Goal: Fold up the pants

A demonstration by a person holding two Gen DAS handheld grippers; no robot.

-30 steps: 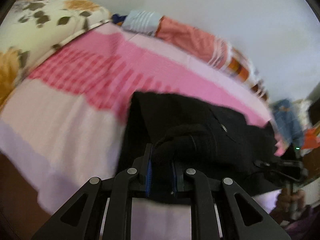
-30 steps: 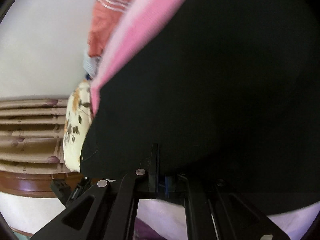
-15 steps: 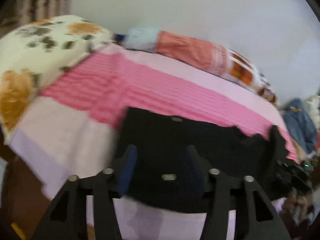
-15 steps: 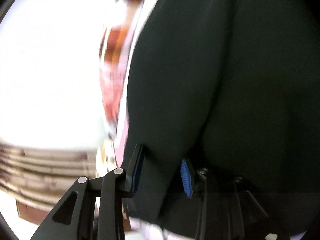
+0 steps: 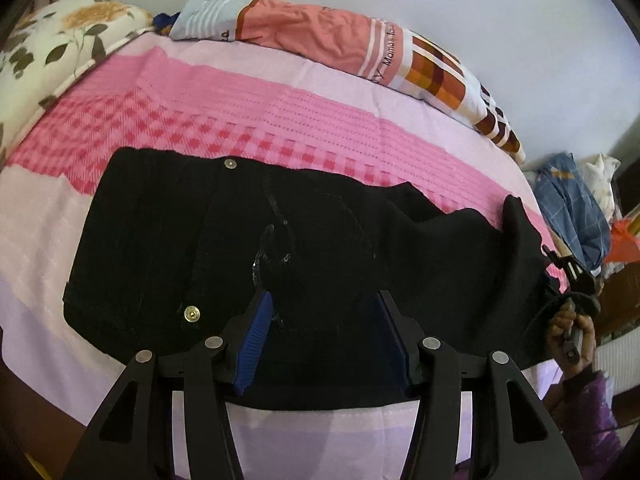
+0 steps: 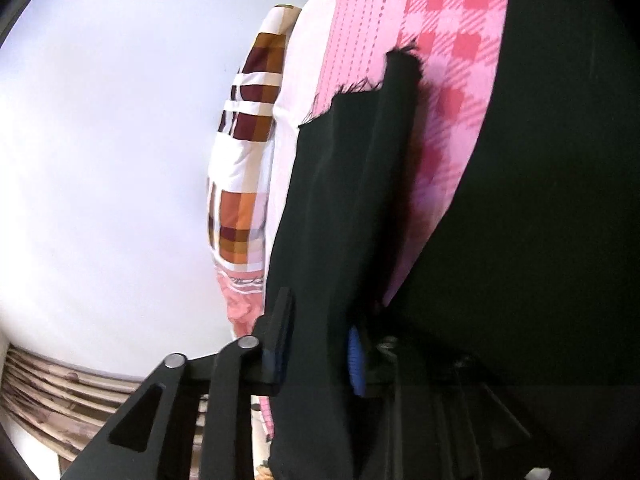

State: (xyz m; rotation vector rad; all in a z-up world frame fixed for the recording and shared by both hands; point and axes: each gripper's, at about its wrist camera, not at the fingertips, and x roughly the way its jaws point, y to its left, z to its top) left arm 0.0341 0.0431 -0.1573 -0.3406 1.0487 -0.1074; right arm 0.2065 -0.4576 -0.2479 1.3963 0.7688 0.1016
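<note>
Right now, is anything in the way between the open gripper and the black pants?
No. The left gripper hangs open right over the black pants with nothing visible between. The pants lie spread on the pink bedsheet. The right gripper already pinches one end.

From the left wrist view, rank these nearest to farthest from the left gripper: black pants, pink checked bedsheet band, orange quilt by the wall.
1. black pants, directly under the open left gripper.
2. pink checked bedsheet band, beyond the pants.
3. orange quilt, along the far wall.

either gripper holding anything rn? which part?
Right gripper has just closed on the black pants, pinching the frayed leg end. Left gripper is open, empty.
</note>
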